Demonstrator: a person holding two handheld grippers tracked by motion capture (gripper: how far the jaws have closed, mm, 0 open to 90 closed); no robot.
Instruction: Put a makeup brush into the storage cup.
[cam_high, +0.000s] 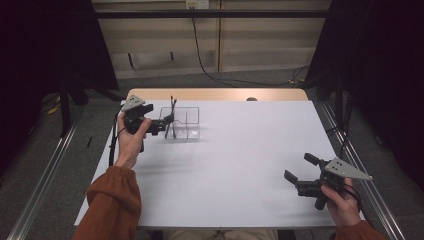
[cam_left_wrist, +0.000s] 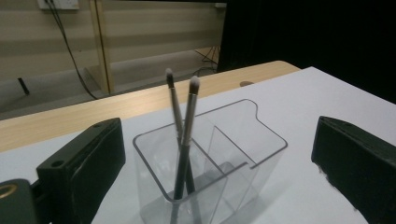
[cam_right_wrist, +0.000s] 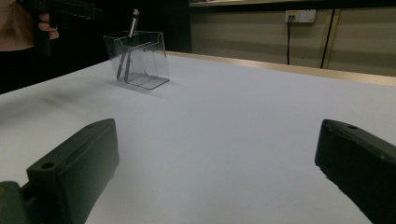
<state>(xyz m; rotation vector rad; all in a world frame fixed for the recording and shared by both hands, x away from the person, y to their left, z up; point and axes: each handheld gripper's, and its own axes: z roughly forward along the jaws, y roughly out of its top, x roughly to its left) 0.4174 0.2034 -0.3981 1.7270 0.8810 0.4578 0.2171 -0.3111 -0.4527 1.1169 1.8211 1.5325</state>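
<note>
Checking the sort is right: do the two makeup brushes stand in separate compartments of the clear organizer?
No, both makeup brushes stand crossed in the same compartment of the clear organizer, the one nearest the left gripper.

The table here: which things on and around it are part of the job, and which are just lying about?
Part of the job:
- two makeup brushes, standing crossed in one compartment
- clear organiser holding them
- left tool, open beside the organiser

Just there:
- right tool, open, apart over bare table
- wall socket and cable
</note>
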